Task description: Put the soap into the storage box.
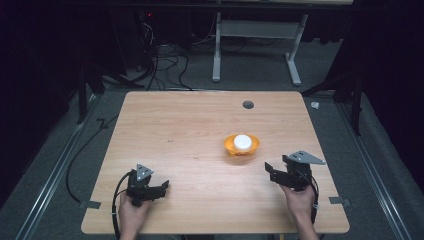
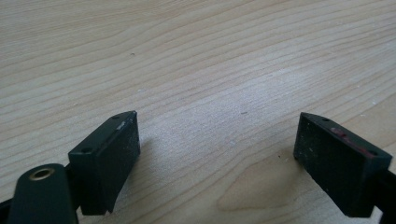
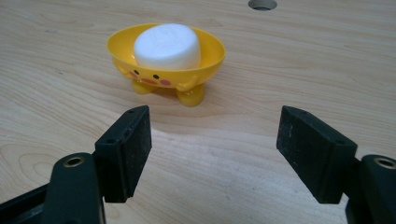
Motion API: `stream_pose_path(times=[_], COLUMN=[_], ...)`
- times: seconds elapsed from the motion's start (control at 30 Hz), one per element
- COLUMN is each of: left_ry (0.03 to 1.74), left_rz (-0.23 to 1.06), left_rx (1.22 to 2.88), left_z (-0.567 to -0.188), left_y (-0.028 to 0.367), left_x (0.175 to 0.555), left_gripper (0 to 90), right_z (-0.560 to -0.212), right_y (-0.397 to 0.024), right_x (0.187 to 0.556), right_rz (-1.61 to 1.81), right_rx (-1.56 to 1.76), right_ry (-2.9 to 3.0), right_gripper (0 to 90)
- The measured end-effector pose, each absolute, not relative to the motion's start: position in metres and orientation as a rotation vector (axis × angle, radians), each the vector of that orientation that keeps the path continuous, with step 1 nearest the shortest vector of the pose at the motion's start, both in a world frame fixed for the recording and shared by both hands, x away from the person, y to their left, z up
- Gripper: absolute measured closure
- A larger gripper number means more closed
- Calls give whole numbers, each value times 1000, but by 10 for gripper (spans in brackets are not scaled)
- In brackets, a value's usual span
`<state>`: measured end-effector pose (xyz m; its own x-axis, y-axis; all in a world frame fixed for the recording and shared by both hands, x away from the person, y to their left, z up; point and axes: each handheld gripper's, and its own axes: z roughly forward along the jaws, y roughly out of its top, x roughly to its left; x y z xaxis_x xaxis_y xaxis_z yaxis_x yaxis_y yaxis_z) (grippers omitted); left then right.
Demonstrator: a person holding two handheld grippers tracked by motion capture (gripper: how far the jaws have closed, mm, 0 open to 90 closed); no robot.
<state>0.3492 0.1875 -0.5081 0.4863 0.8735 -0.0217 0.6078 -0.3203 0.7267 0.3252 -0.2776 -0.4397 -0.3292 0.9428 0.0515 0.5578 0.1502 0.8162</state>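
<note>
A small yellow bowl (image 1: 242,145) with a chick face and little feet stands on the wooden table (image 1: 180,125), right of centre. A white round block (image 1: 242,141) lies inside it. In the right gripper view the bowl (image 3: 210,58) and the white block (image 3: 167,45) are just ahead of my right gripper (image 3: 215,135), whose jaws stand apart with nothing between them. In the high view my right gripper (image 1: 270,170) is near the table's front right, short of the bowl. My left gripper (image 1: 163,188) rests at the front left, open over bare wood (image 2: 217,140).
A round cable hole (image 1: 248,104) sits near the table's far edge, also in the right gripper view as the hole (image 3: 262,3). Beyond the table are floor cables (image 1: 165,65) and a white desk frame (image 1: 255,50). Metal rails run along both sides.
</note>
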Motion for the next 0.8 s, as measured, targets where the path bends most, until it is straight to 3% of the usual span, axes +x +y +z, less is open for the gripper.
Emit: stream_pose_path(times=[0.8], left_ry=[1217], left_rz=[498], left_rx=[2049], left_z=[-508], left_y=[188], left_x=[349], left_gripper=[148], right_z=[-457], right_y=[-279], right_x=[317], right_rz=[1037], right_rx=[1455], right_ry=[1960], right_gripper=[274])
